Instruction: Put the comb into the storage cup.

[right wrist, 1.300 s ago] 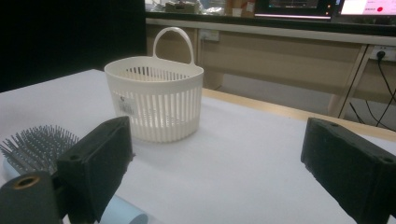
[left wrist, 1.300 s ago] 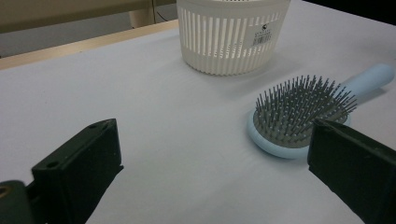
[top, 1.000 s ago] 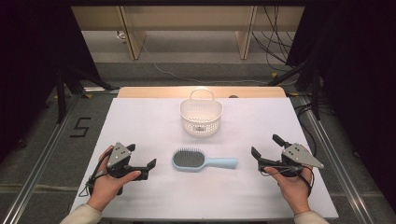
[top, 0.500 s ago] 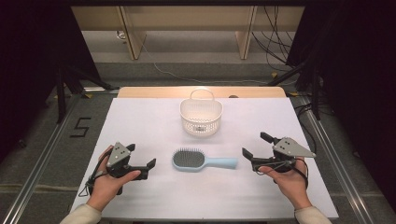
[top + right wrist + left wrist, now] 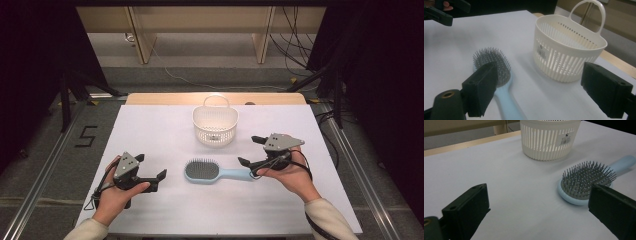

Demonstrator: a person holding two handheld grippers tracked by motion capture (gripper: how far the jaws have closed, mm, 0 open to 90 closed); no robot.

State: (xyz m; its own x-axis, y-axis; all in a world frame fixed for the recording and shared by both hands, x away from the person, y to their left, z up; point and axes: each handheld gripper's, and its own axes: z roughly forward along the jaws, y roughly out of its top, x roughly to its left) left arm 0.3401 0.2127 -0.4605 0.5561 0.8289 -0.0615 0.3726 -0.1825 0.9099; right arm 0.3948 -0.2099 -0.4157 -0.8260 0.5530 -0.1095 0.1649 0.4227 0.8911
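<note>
A light-blue hairbrush (image 5: 215, 172) lies flat on the white surface (image 5: 165, 135), bristles up, between the two pairs of tongs. Its long axis runs roughly straight from one pair to the other: the oval head with grey bristles points toward the left tongs (image 5: 152, 167), and the handle points toward the right tongs (image 5: 252, 151).

The right tongs are held in the person's right hand (image 5: 292, 172) and stand spread wide, gripping nothing. Their nearer jaw hangs just at the tip of the handle; whether it touches cannot be told. In the right gripper view, the hairbrush (image 5: 499, 75) runs away from the camera, handle close in beside the left jaw, head farther out. A white slotted basket (image 5: 569, 50) with a loop handle stands ahead between the jaws, upright, apart from the brush.

The left tongs, held in the left hand (image 5: 112, 195), are likewise spread apart and hold nothing. They sit near the brush head with a strip of bare surface between. In the left gripper view, the hairbrush (image 5: 586, 180) lies just beyond the right jaw, its handle leading off to the far right, and the basket (image 5: 549, 138) stands farther ahead, a barcode label on its wall.
</note>
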